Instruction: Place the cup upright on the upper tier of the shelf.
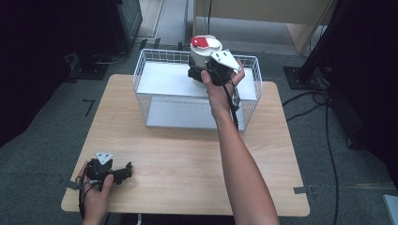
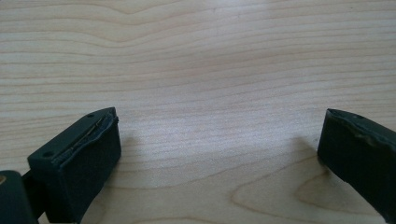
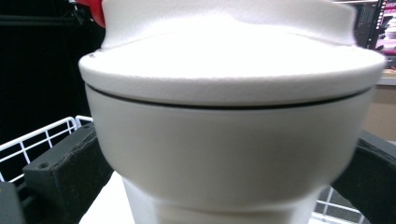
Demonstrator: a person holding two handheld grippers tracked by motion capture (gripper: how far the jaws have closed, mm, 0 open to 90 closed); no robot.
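Our right gripper (image 1: 205, 71) clamps the white lidded jar (image 1: 204, 52) over the far side of the wire basket (image 1: 141, 70). Looks rigid, smooth, maybe slippery; we grip below the lid flange. Left gripper (image 1: 123, 171) open, resting near-left on the table (image 1: 178, 159).

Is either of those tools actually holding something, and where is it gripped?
The right tool clamps the white container by its body below the lid, above the wire basket. The left tool is open and holds nothing.

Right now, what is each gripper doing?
Left gripper: open, empty, low over the table.
Right gripper: shut on the white container.
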